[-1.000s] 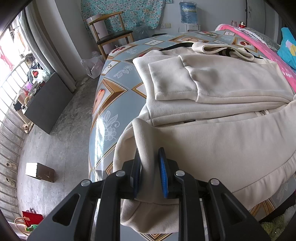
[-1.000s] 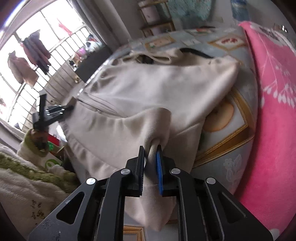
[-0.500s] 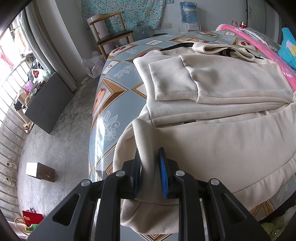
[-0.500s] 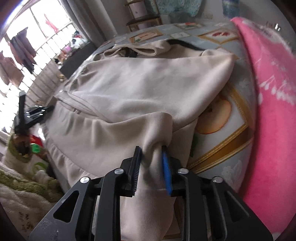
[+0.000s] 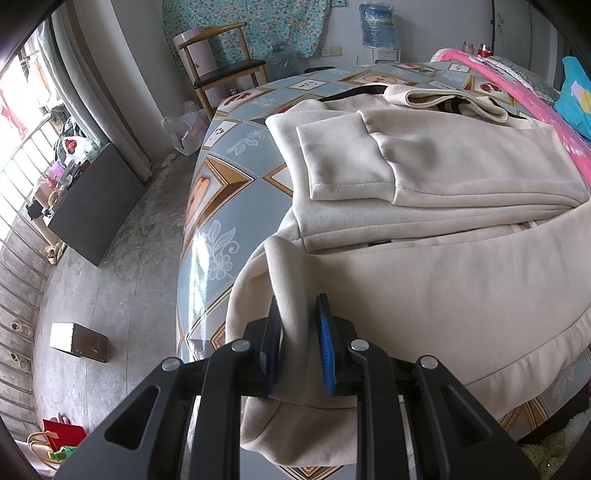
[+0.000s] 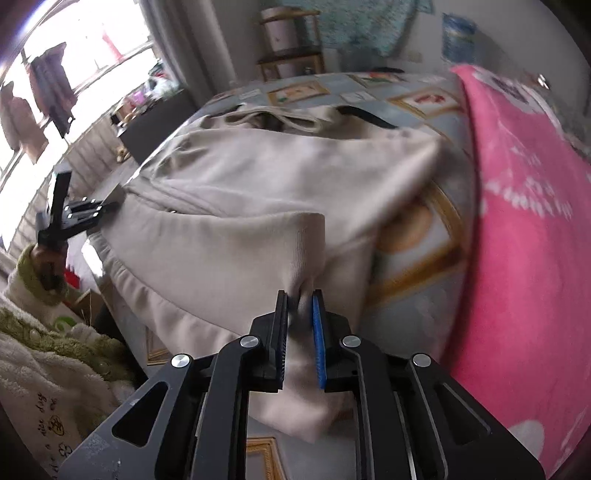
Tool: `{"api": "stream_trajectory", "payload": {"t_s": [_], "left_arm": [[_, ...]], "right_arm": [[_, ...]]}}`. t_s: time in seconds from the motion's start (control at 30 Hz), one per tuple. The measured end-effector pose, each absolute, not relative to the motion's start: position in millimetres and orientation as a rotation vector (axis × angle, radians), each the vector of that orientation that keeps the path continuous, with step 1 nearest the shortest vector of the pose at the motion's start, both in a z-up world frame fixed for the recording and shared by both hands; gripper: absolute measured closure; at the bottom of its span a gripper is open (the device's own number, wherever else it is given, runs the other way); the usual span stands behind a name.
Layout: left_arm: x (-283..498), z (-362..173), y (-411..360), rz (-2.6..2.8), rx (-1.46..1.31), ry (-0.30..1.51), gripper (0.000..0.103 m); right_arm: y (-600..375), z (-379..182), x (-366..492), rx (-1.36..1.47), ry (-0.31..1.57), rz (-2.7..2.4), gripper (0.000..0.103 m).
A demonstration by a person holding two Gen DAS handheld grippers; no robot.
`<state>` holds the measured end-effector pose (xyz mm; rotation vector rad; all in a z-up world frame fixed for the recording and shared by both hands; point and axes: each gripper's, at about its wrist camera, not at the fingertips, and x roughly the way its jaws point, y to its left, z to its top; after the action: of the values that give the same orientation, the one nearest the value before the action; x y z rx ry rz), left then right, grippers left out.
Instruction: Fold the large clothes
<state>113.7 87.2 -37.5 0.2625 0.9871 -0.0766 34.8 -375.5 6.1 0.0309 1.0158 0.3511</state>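
Observation:
A large cream hooded jacket lies spread on a patterned table, one sleeve folded across its chest. My left gripper is shut on the ribbed hem corner at the table's near left edge. In the right wrist view the jacket fills the middle. My right gripper is shut on the other ribbed hem corner, lifted a little off the table. The left gripper shows there at the far left, at the jacket's other bottom corner.
A pink blanket covers the table's right side. A wooden chair, a water bottle and a dark cabinet stand beyond the table. A small box sits on the floor at left.
My right gripper has swung with its hem corner, so the jacket looks turned and closer. The left gripper and its corner have stayed still.

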Motion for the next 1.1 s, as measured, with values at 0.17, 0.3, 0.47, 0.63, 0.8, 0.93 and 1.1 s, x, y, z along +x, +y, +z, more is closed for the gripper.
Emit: {"api": "stream_trajectory", "payload": {"t_s": [0.17,0.3,0.47,0.63,0.8,0.93,1.1], "left_arm": [[113.4,-37.8,86.9,-0.075,0.267,0.986,0.085],[113.4,-37.8,87.9,-0.073,0.265,0.988,0.085],[113.3,-38.1,87.9,-0.072,0.271,0.989,0.085],[113.3,-38.6,87.6,-0.072,0.271,0.99,0.085],[113.5,-38.6,87.7,-0.071,0.274,0.991,0.085],[113.1,-39.2,87.1,-0.066,0.281,0.993,0.085],[112.2,-38.8,85.1,-0.059,0.29,0.996,0.085]], "right_arm": [[-403.7,11.4,37.3,0.185,0.964,0.345,0.086],[-405.0,7.8,50.7,0.234,0.957,0.384,0.065],[-390.5,-10.8,70.8,0.221,1.022,0.429,0.058],[-380.6,-23.9,82.0,0.208,1.064,0.459,0.05],[-377.0,-27.2,80.7,0.19,1.087,0.476,0.046],[-369.9,-24.2,76.9,0.128,1.087,0.459,0.054],[-352.9,-24.5,73.7,-0.015,1.078,0.37,0.068]]}}
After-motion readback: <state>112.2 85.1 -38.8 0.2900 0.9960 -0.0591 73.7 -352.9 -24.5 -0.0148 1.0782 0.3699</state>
